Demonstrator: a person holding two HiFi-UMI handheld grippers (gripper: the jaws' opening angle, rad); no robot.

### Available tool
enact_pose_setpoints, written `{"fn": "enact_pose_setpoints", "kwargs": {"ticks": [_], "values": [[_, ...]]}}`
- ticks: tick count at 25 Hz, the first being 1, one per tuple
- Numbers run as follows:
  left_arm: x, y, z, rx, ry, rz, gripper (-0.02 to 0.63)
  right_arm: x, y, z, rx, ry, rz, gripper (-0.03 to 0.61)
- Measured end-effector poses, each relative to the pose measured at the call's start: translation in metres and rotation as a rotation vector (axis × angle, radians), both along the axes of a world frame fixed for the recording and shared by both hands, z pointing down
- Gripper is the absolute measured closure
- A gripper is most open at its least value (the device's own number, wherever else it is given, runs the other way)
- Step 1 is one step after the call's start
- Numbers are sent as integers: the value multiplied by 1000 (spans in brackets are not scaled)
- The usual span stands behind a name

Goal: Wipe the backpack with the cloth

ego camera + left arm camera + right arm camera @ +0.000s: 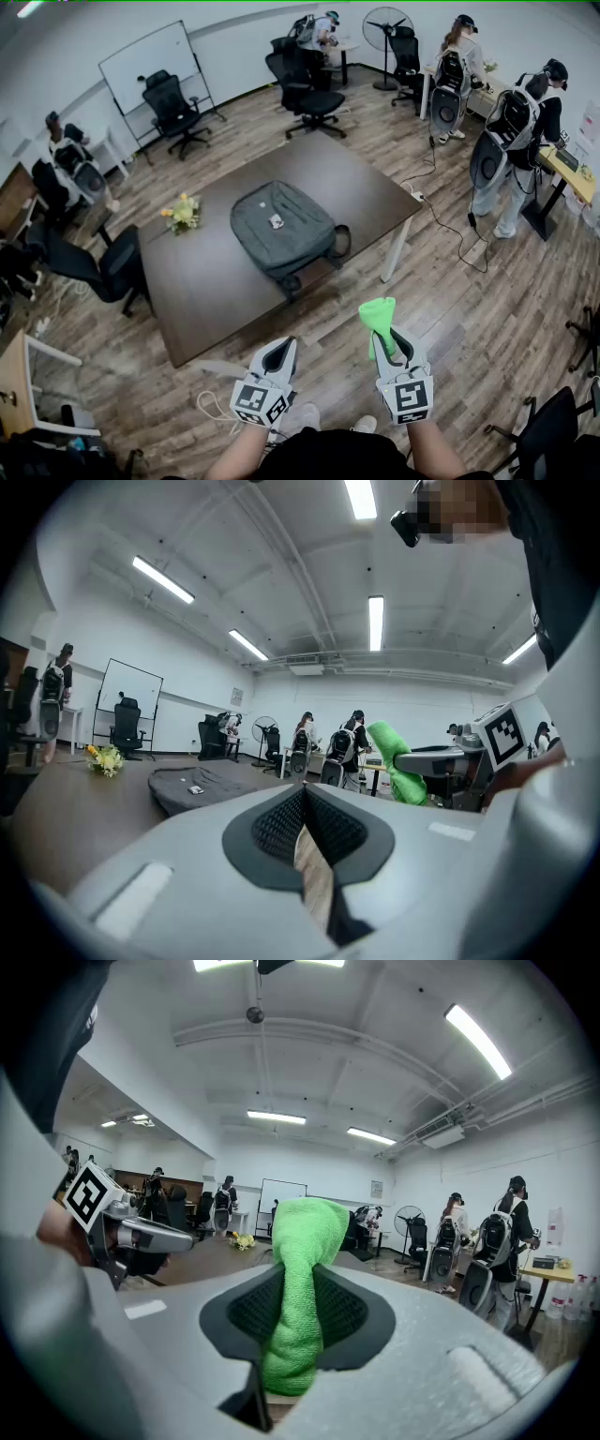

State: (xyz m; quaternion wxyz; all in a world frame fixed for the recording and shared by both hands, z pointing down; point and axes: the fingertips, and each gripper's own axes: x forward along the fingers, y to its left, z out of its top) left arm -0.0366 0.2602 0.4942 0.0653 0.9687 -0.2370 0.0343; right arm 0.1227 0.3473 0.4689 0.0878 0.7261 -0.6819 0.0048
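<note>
1 green cloth (pixel 378 315) clamped upright in right gripper (pixel 390 339); left gripper (pixel 279 346) clenched, empty; grey backpack (pixel 281 230) flat on brown table (pixel 202 281), well apart.

Bright ceiling strip lights (pixel 376 622), fisheye edges

L tongs (pixel 304 791): jaws together, nothing btwn; backpack (pixel 202 782) ahead.

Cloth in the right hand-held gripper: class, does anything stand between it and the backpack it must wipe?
Nothing visible does. The cloth, clamped in the right hand-held gripper, is short of the table; only floor and bare table lie between it and the backpack. The flowers sit off to the left.
</note>
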Motion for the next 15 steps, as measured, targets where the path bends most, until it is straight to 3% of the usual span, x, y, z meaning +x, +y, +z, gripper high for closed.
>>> {"fn": "enact_pose_setpoints", "kwargs": {"ticks": [10, 15], "values": [[-9, 1, 0, 39, -44, 17, 594, -14, -3, 2, -6, 0, 6, 490], [-16, -2, 1, 35, -38, 37, 594, -23, -9, 2, 9, -68, 12, 485]]}}
